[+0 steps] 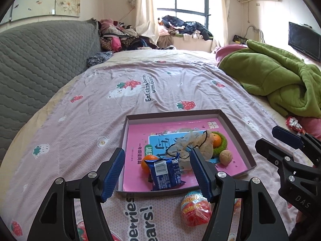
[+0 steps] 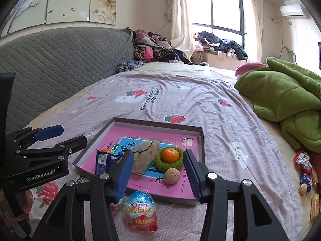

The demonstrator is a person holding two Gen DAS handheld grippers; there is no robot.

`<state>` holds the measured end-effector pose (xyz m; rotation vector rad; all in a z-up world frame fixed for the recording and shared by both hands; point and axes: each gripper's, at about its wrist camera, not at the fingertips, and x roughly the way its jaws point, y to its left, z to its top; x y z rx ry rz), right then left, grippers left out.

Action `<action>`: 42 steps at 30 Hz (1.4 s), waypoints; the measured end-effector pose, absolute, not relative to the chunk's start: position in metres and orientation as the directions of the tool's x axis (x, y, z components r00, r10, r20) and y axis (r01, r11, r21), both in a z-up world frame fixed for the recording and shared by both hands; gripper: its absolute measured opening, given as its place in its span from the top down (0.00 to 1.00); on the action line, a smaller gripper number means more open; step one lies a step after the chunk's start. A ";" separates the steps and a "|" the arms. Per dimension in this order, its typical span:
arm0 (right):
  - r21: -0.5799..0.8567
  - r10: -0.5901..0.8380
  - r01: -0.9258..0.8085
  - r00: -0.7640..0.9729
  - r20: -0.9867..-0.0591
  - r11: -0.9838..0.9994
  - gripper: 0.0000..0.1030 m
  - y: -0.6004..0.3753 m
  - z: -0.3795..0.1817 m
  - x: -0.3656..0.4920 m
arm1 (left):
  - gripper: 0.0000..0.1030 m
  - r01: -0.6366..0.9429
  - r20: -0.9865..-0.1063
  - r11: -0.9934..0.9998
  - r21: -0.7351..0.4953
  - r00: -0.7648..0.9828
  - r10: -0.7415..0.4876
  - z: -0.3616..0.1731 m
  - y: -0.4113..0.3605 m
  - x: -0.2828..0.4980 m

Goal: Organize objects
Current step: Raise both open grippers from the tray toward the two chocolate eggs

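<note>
A shallow box tray (image 1: 235, 132) (image 2: 201, 140) with a pink book inside lies on the bed. In it are a blue snack packet (image 1: 165, 173) (image 2: 104, 160), an orange (image 1: 148, 160), a second orange (image 2: 170, 155) on a green ring (image 2: 176, 164), a walnut (image 1: 225, 156) (image 2: 172, 176) and a beige cloth pouch (image 1: 190, 144) (image 2: 145, 154). A foil-wrapped chocolate egg (image 1: 195, 207) (image 2: 140, 210) lies on the sheet in front of the tray. My left gripper (image 1: 157, 175) is open and empty over the tray's near edge. My right gripper (image 2: 158, 175) is open and empty above the egg.
A green blanket (image 1: 276, 78) (image 2: 286, 96) is heaped at the right. Several wrapped snacks (image 2: 305, 172) lie on the bed's right side. A grey padded headboard (image 1: 40, 60) runs along the left. Clothes are piled (image 1: 120, 36) at the far end.
</note>
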<state>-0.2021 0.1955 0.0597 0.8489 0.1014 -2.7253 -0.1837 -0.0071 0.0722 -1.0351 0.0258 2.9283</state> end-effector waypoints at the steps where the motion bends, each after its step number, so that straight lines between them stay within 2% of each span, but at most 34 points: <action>1: 0.022 -0.252 0.290 -0.788 -0.562 -0.957 0.50 0.196 0.062 -0.199 | 0.33 -0.039 -0.626 -0.999 0.004 -0.779 0.028 0.074 -0.007 -0.181; 23: 0.025 -0.264 0.295 -0.811 -0.523 -0.955 0.50 0.207 0.082 -0.153 | 0.33 -0.060 -0.600 -0.998 0.011 -0.799 0.041 0.096 -0.004 -0.132; 42: 0.026 -0.251 0.289 -0.780 -0.574 -0.957 0.50 0.214 0.060 -0.133 | 0.33 -0.065 -0.625 -0.998 0.018 -0.780 0.040 0.088 0.000 -0.109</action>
